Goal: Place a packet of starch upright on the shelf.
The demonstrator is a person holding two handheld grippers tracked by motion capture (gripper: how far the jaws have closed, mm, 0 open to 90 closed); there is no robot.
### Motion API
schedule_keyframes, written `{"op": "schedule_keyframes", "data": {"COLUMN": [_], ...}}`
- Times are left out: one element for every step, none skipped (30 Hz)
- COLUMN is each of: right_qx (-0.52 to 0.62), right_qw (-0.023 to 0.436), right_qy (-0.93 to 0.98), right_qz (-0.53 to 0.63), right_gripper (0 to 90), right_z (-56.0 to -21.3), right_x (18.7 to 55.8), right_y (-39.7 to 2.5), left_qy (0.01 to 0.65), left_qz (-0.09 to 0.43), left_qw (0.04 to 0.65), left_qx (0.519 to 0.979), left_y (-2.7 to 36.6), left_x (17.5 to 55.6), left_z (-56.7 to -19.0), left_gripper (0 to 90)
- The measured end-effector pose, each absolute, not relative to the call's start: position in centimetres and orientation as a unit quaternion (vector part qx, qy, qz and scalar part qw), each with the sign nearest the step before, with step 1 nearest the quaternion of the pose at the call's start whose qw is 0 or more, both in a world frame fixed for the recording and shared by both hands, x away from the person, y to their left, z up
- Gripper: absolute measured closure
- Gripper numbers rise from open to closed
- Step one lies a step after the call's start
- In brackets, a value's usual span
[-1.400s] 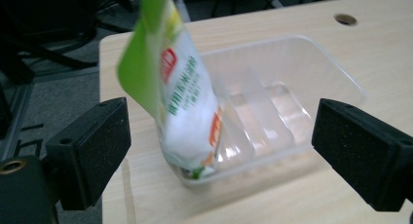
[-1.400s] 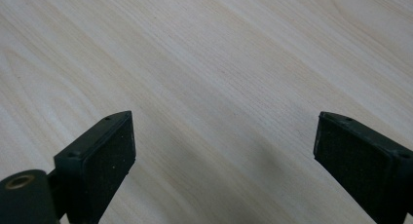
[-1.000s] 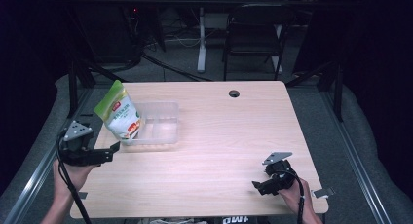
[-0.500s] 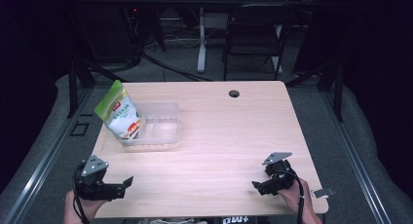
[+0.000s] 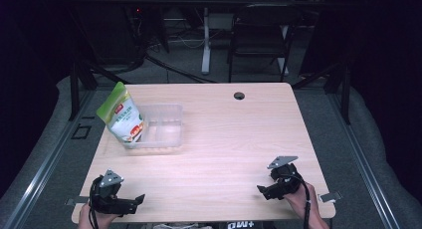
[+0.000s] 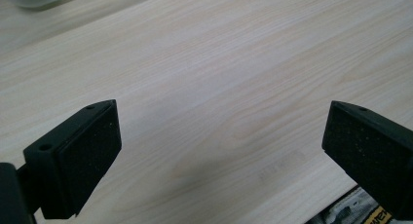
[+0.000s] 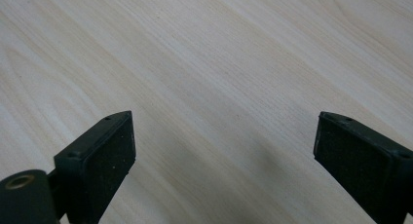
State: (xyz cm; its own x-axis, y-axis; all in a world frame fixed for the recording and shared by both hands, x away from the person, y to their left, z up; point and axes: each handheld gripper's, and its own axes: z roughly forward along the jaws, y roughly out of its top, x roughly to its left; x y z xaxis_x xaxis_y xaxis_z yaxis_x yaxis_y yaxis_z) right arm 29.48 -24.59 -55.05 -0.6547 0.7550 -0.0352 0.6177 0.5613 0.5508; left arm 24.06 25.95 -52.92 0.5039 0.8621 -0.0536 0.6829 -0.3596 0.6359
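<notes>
A green and white snack bag [image 5: 122, 116] leans in the left end of a clear plastic tray [image 5: 161, 127] at the table's left side. My left gripper [image 5: 138, 199] rests near the front left corner of the table, open, with bare wood between its jaws [image 6: 219, 136]. My right gripper [image 5: 263, 190] sits near the front right corner, open too, and nothing lies between its pads [image 7: 224, 151]. Both are far from the bag and tray.
The light wooden table [image 5: 229, 139] has a round black cable hole [image 5: 239, 95] near its far edge. A black chair [image 5: 259, 35] and a white desk leg [image 5: 205, 40] stand beyond the table. Grey floor mats flank it.
My left gripper has drawn back from beside the bag to the front left corner of the table. The right gripper has stayed put.
</notes>
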Motion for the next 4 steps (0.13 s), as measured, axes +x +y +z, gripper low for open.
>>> {"op": "schedule_keyframes", "data": {"right_qx": [0.394,0.394,0.394,0.393], "right_qw": [0.134,0.134,0.132,0.135], "right_qy": [0.873,0.873,0.872,0.874], "right_qz": [0.255,0.254,0.259,0.254], "right_gripper": [7.6,7.5,7.5,7.5], "right_z": [-55.05,-55.04,-55.09,-55.06], "right_x": [29.45,29.44,29.45,29.47], "right_y": [-24.57,-24.58,-24.55,-24.58], "left_qy": [0.476,0.476,0.478,0.478], "left_qz": [0.142,0.141,0.142,0.144], "left_qw": [0.309,0.309,0.309,0.309], "left_qx": [0.811,0.811,0.810,0.810], "left_y": [26.00,26.08,26.11,26.19], "left_x": [24.11,24.17,24.21,24.26], "left_z": [-52.93,-52.95,-53.00,-53.03], "left_gripper": [0.7,0.7,0.7,0.8]}}
